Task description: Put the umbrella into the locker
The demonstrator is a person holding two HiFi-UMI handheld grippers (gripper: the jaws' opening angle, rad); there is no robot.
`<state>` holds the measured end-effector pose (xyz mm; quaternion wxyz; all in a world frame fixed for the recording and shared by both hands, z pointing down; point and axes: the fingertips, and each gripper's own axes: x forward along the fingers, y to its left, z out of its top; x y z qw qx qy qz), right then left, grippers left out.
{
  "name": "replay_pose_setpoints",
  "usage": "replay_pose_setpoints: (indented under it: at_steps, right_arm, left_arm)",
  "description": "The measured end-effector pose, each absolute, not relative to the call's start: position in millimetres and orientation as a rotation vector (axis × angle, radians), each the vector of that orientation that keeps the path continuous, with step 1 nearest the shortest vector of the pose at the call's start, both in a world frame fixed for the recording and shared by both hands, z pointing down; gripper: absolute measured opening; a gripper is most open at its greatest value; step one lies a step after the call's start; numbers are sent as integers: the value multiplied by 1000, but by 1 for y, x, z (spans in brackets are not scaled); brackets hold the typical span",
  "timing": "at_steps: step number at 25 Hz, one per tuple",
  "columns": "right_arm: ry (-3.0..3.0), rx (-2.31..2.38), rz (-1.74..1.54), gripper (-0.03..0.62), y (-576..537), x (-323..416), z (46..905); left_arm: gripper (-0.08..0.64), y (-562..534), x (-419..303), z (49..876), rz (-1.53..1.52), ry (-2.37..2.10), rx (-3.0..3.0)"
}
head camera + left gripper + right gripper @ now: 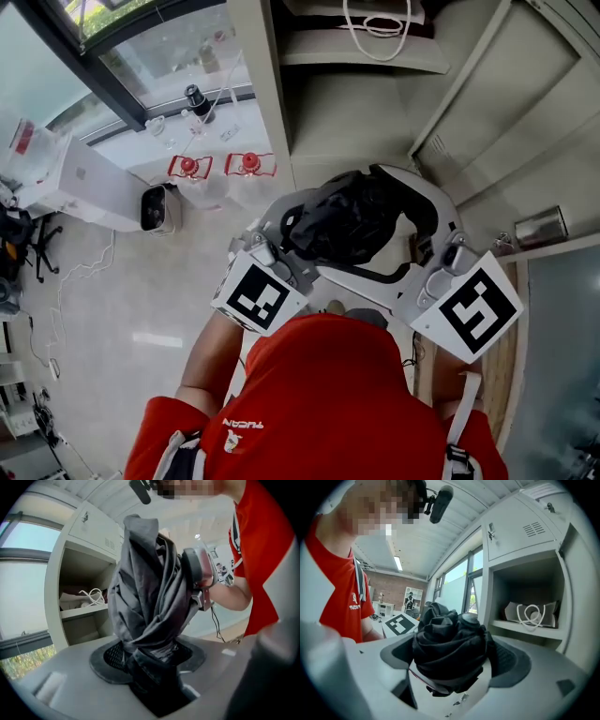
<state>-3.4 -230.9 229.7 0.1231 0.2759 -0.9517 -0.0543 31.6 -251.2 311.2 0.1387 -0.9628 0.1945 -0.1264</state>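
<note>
A small white device with a dark face (157, 208) is being stood just right of the large white box (89, 183), a nearer red-capped jug (189, 171) and a farther red-capped jug (248, 167) are being kept beyond that device, and a white cable (80, 270) is being trailed below the box.

Lower end of the umbrella (145, 588) is lost in shadow inside the left hand-held gripper (151, 670).
</note>
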Motion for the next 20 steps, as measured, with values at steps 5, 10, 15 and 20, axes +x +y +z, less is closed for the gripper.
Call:
replay_pose_setpoints:
  at_steps: [5, 10, 15, 20]
  right_arm:
    - [-2761, 832, -66, 431, -238, -1, 238]
    - [-2759, 829, -57, 430, -238, -4, 243]
    - [-2737, 844, -77, 340, -238, -4, 246]
    - [-2721, 934, -110, 247, -238, -3, 248]
  left_arm:
    - [224, -256, 31, 320, -515, 583, -2648]
    - [224, -256, 30, 324, -621, 571, -2537]
    - [224, -255, 33, 329, -644, 543, -2514]
    - [233, -254, 33, 332, -606, 528, -2527]
